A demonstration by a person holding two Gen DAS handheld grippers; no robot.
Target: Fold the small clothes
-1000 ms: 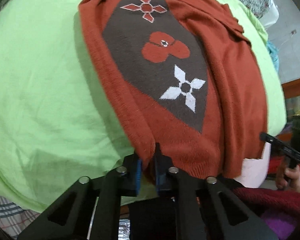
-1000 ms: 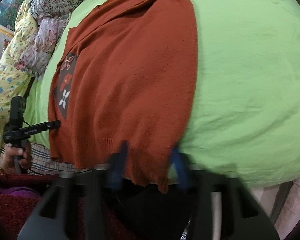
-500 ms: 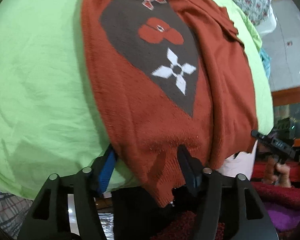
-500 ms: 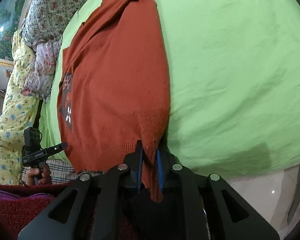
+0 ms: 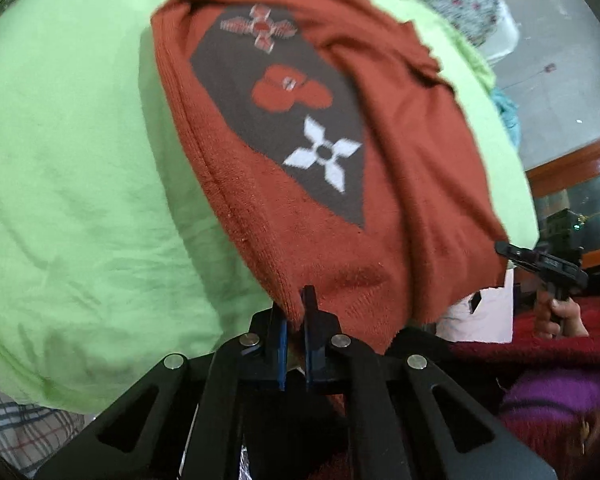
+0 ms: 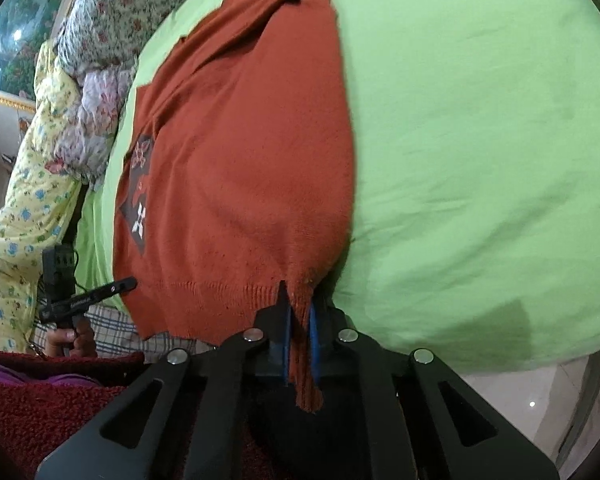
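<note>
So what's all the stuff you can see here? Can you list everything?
sweater: one, rust orange with a dark patch of three flower shapes, lying on the sheet, its near hem at the edge
sheet: one, light green, covering the surface
floral bedding: a pile, pale with red and blue flowers, at the far left edge in the right wrist view
checked cloth: one, white with dark lines, under the sheet's near edge
left gripper: one, black with blue pads, shut on the sweater's hem corner
right gripper: one, black with blue pads, shut on the other hem corner
</note>
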